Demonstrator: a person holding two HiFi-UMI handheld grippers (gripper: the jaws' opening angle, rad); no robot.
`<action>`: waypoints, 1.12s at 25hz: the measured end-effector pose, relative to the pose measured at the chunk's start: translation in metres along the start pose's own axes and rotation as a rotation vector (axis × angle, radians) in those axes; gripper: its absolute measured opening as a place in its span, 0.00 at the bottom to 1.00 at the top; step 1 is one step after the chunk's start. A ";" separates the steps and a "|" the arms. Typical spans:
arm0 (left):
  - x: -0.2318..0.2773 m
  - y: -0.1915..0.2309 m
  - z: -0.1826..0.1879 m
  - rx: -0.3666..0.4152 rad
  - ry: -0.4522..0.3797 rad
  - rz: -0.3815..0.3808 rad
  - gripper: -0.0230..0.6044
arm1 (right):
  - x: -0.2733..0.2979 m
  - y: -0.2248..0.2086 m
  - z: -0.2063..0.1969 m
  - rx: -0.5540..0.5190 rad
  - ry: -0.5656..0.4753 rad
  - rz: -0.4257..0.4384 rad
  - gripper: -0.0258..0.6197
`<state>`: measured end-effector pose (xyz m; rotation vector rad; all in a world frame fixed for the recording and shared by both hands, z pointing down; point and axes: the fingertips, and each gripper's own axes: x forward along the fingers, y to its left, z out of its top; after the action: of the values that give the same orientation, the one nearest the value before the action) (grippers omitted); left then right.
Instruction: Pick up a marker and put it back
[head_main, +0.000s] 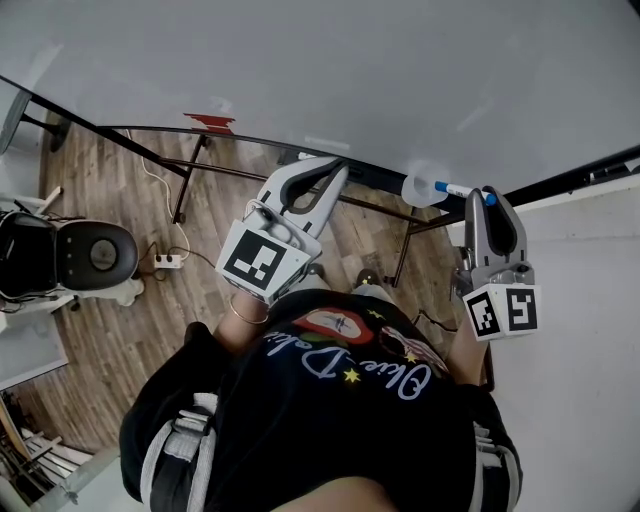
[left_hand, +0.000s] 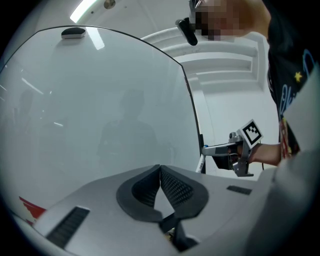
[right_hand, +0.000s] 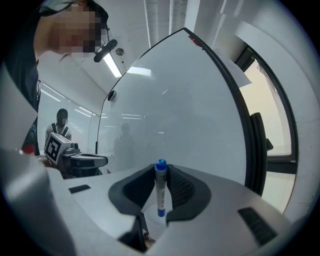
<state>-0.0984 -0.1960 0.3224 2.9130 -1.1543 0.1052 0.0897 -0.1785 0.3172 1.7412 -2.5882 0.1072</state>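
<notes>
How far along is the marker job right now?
Pickup looks done: the right gripper is clamped on a blue-capped marker, held in front of the whiteboard. The left gripper is shut and empty. Left to do: putting the marker back; no resting place for it shows clearly.

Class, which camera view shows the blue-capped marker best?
The right gripper view: the marker stands close and whole, upright, clamped between the jaws. The head view shows it small and partly covered. In the left gripper view it cannot be made out.
</notes>
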 end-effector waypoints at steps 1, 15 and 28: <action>-0.001 0.001 0.000 0.001 0.001 0.004 0.04 | 0.002 0.000 -0.002 -0.002 0.006 0.001 0.15; -0.005 0.007 -0.001 0.003 0.007 0.042 0.04 | 0.027 -0.001 -0.040 -0.012 0.091 0.011 0.15; -0.008 0.009 0.000 0.013 0.013 0.065 0.04 | 0.045 0.000 -0.070 -0.002 0.138 0.030 0.15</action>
<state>-0.1102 -0.1970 0.3221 2.8814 -1.2517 0.1327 0.0711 -0.2156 0.3897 1.6332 -2.5159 0.2173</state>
